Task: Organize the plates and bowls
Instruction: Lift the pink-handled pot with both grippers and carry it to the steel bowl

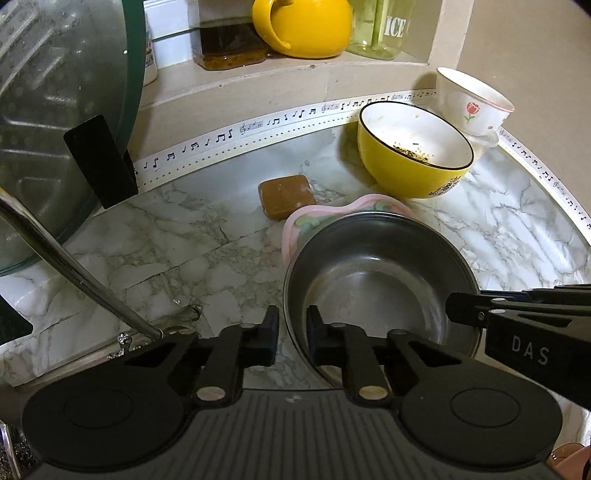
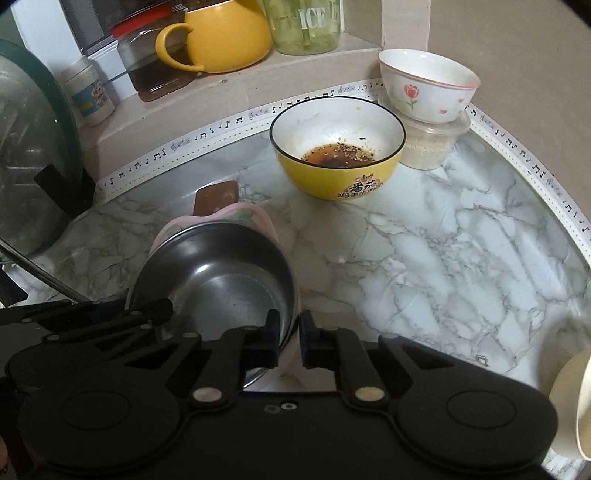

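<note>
A steel bowl (image 1: 376,273) sits on a pink plate (image 1: 299,225) on the marble counter. My left gripper (image 1: 292,332) straddles the bowl's left rim, jaws closed on it. My right gripper (image 2: 289,339) is closed on the bowl's (image 2: 221,280) right rim, over the pink plate (image 2: 255,218); it also shows in the left wrist view (image 1: 465,310). A dirty yellow bowl (image 1: 413,151) (image 2: 336,147) stands behind. A white tulip bowl (image 1: 472,99) (image 2: 424,85) rests on a plastic container (image 2: 428,144).
A brown soap bar (image 1: 286,194) lies behind the plate. A glass lid (image 1: 55,122) leans at left, with a faucet spout (image 1: 74,273) in front. A shelf holds a yellow mug (image 1: 303,26) and jars. A cream cup (image 2: 576,402) is at the right edge.
</note>
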`<state>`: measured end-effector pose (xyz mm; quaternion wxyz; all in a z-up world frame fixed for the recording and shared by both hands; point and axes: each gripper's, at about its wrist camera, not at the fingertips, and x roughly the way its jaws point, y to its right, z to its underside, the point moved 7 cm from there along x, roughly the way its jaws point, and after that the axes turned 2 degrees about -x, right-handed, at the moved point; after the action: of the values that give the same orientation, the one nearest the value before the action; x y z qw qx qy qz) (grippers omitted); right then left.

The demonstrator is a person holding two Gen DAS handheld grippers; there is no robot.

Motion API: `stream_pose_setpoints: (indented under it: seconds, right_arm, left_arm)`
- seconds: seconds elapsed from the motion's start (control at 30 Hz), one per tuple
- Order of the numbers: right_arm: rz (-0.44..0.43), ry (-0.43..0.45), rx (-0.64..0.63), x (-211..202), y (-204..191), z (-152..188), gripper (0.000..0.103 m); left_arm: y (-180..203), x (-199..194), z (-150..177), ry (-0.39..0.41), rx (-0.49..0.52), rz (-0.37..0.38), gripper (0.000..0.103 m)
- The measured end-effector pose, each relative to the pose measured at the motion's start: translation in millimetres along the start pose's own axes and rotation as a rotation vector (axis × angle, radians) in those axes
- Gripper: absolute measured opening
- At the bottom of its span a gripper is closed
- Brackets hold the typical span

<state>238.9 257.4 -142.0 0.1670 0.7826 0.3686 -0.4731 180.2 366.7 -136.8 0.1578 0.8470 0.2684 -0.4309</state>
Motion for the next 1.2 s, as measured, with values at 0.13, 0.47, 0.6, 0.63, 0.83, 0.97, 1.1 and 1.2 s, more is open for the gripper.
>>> stream_pose_setpoints:
  seconds: [0.13, 0.47, 0.6, 0.63, 0.83, 0.97, 1.1, 1.2]
  right_arm:
    - [0.01, 0.007, 0.0, -0.7, -0.5, -0.1, 0.01]
    - [0.034, 0.02, -0.006, -9.6, 1.8, 4.8, 0.009]
    - [0.024, 0.049, 0.016, -26.4, 7.3, 5.3, 0.009]
    - [0.025, 0.059, 0.02, -32.3, 9.4, 5.4, 0.009]
    - [0.05, 0.128, 0.054, -74.1, 26.7, 8.1, 0.009]
    - [0.088, 0.167, 0.075, -106.8, 42.6, 16.4, 0.009]
    - [0.125, 0.216, 0.099, -141.3, 60.1, 28.1, 0.009]
    - [0.143, 0.239, 0.128, -162.2, 75.4, 41.1, 0.009]
  left_arm:
    - [1.5, -0.5, 0.3, 0.003, 0.006, -0.003, 0.01]
    - [9.5, -13.5, 1.8, 0.024, 0.034, -0.008, 0.01]
    - [19.6, -30.8, -2.3, 0.05, 0.06, 0.009, 0.01]
    - [23.3, -35.6, -3.2, 0.058, 0.069, 0.011, 0.01]
    - [54.9, -71.7, -7.0, 0.115, 0.122, 0.047, 0.01]
    - [80.3, -100.4, -5.4, 0.142, 0.167, 0.078, 0.01]
    - [107.2, -126.3, -1.3, 0.168, 0.217, 0.107, 0.01]
    - [129.4, -142.6, 5.1, 0.186, 0.26, 0.126, 0.01]
